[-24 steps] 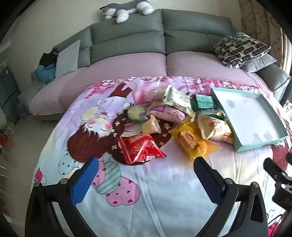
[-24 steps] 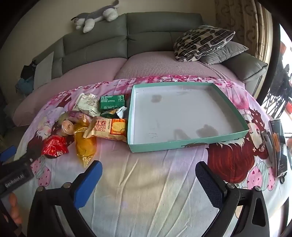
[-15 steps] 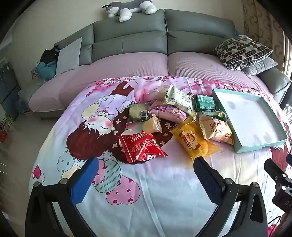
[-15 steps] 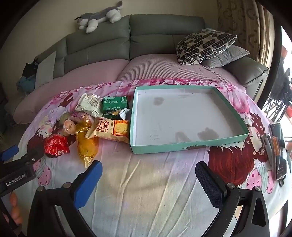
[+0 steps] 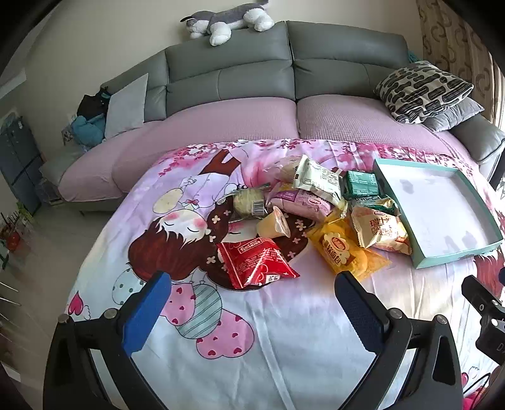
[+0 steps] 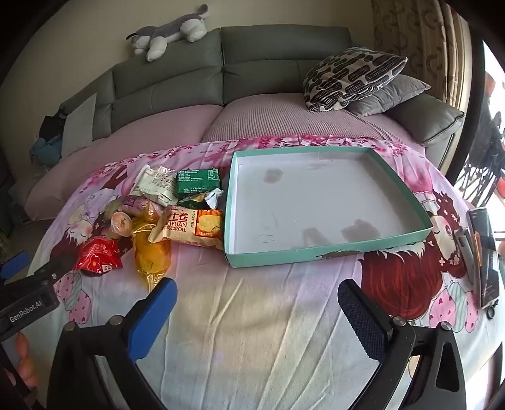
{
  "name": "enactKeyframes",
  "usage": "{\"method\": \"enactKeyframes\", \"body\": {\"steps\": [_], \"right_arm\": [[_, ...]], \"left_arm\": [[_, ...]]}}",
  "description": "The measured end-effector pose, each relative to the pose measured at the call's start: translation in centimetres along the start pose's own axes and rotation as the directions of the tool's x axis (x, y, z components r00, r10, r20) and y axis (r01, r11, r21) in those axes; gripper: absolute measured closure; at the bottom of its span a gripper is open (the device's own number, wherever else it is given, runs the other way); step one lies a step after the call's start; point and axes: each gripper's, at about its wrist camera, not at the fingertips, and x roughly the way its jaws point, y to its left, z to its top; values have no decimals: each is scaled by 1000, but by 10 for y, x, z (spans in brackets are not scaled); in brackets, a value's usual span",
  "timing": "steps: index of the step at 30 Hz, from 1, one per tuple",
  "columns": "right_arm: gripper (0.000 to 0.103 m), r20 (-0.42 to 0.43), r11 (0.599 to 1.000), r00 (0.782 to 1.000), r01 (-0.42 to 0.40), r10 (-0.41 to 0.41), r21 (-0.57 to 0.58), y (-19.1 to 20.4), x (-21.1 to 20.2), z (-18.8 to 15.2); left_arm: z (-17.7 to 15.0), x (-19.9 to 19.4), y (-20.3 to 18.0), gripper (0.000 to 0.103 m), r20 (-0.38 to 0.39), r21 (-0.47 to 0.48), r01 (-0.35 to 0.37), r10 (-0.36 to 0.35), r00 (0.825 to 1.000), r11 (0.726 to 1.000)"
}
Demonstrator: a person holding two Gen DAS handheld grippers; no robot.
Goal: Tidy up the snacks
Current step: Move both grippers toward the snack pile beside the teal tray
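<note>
The snacks are lying in a loose heap on a table covered with a pink cartoon-print cloth [image 5: 284,347], just left of a shallow teal tray [image 6: 315,254]. In the right wrist view, a Swiss-roll packet [image 6: 192,225] is resting against the tray's left wall, with a dark green packet [image 6: 196,181] and a pale cream packet [image 6: 156,184] sitting behind it. A yellow bread bag [image 6: 153,252] is lying beside the Swiss roll, and a red packet [image 6: 99,255] is sitting at the near-left edge of the heap. From the left wrist view, the red packet [image 5: 255,263] is lying nearest the camera, a small jelly cup [image 5: 274,224] is tipping on its side just behind it, and a purple-pink packet [image 5: 300,202] is sitting in the middle of the pile. The tray's white floor is holding no snacks and is showing a few dark smudges.

The left gripper [image 5: 252,302] is hovering over the cloth short of the red packet, its blue-padded fingers [image 5: 145,312] spread wide and gripping nothing. The right gripper [image 6: 257,312] is hanging over bare cloth in front of the tray, its fingers [image 6: 363,318] likewise released and apart from everything.

A phone [image 6: 484,258] is lying on the cloth well right of the tray. Beyond the table a grey sofa [image 5: 284,72] is standing, with a patterned cushion [image 6: 350,75] at its right end and a plush husky [image 5: 227,19] stretching along its backrest.
</note>
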Motion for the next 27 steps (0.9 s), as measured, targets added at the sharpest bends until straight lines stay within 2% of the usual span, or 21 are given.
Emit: {"method": "enactKeyframes", "body": {"steps": [5, 11, 22, 27], "right_arm": [[0, 14, 1000, 1000, 9, -8, -23, 3, -2, 1], [0, 19, 999, 1000, 23, -22, -43, 5, -2, 1], [0, 1, 991, 999, 49, -49, -127, 20, 6, -2], [0, -25, 991, 999, 30, -33, -133, 24, 14, -3]], "left_arm": [[3, 0, 1, 0, -10, -10, -14, 14, 1000, 1000], [4, 5, -2, 0, -64, -3, -46, 46, 997, 999], [21, 25, 20, 0, -176, -142, -75, 50, 983, 987], [21, 31, 14, 0, -173, -131, -82, 59, 983, 988]]}}
